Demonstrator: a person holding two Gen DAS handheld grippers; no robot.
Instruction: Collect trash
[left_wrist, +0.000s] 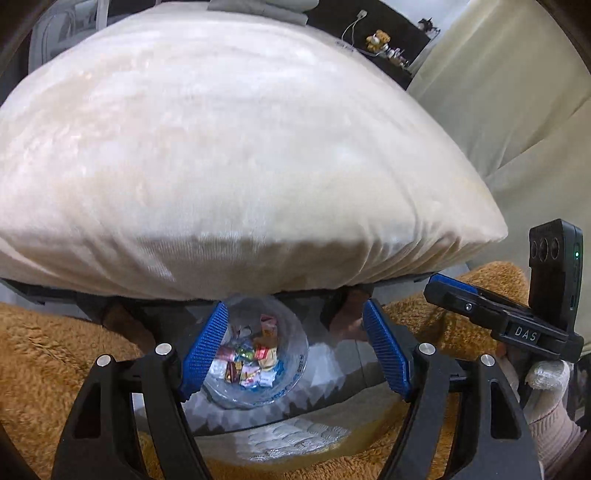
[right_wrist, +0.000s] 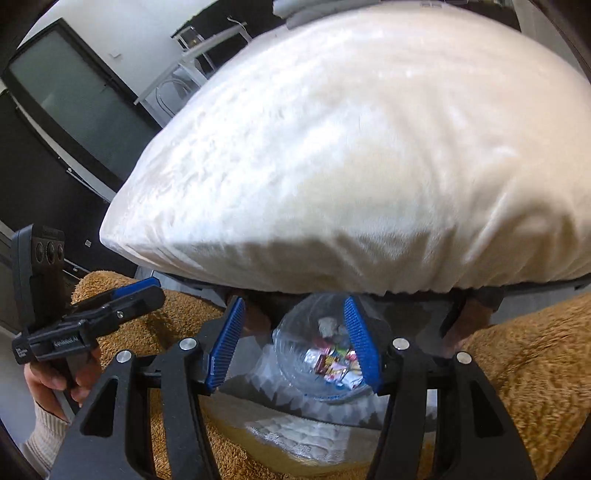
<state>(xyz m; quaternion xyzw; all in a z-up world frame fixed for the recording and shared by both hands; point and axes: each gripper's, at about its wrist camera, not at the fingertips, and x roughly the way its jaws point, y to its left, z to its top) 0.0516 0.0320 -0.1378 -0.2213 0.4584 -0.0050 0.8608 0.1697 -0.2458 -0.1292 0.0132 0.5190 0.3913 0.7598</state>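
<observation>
A clear plastic bowl (left_wrist: 258, 354) (right_wrist: 325, 354) holds several coloured wrappers (left_wrist: 251, 362) and sits on a grey patterned surface (left_wrist: 332, 369), some way beyond both grippers. My left gripper (left_wrist: 295, 304) (right_wrist: 157, 288) is open, and the bowl shows through its gap with nothing pressed between the blue pads. My right gripper (right_wrist: 293, 299) (left_wrist: 434, 282) is also open, set narrower, with nothing between its pads. A big white pillow (left_wrist: 240, 155) (right_wrist: 351, 166) fills the view just above both sets of fingertips. A dark band runs under the pillow's lower edge.
A brown fluffy blanket (left_wrist: 48, 350) (right_wrist: 517, 350) spreads on both sides of the bowl. A white quilted cloth (left_wrist: 295, 439) lies nearest me. A cream cushion back (left_wrist: 517, 110) stands at the right, and a dark screen (right_wrist: 74, 96) at the left. Hands (left_wrist: 550, 373) (right_wrist: 48, 380) hold the grippers.
</observation>
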